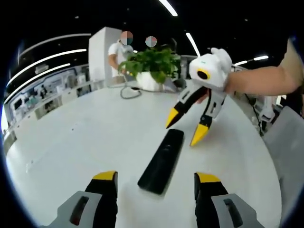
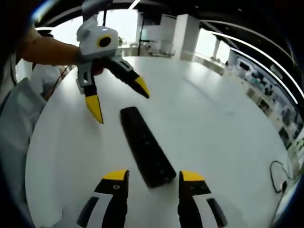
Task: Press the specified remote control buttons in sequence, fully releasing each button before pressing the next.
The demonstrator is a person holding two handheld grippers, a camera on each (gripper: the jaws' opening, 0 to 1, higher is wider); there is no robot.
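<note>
Both my tools, left (image 1: 156, 183) and right (image 2: 151, 183), gape empty. The remote (image 1: 162, 160) looks light, rigid, slick on the bench (image 1: 85, 137); I'd pinch its long sides.

Two low, near views facing each other across the remote (image 1: 162, 160) (image 2: 146, 146) on the table (image 1: 85, 137) (image 2: 209, 118).

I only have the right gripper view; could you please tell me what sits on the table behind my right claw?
Observer: A leafy plant in a white pot stands on the table, behind the right claw.
Operator: Thank you. Is anyone near it?
Observer: Yes, a person stands just beyond the plant, beside a white pillar.
</note>
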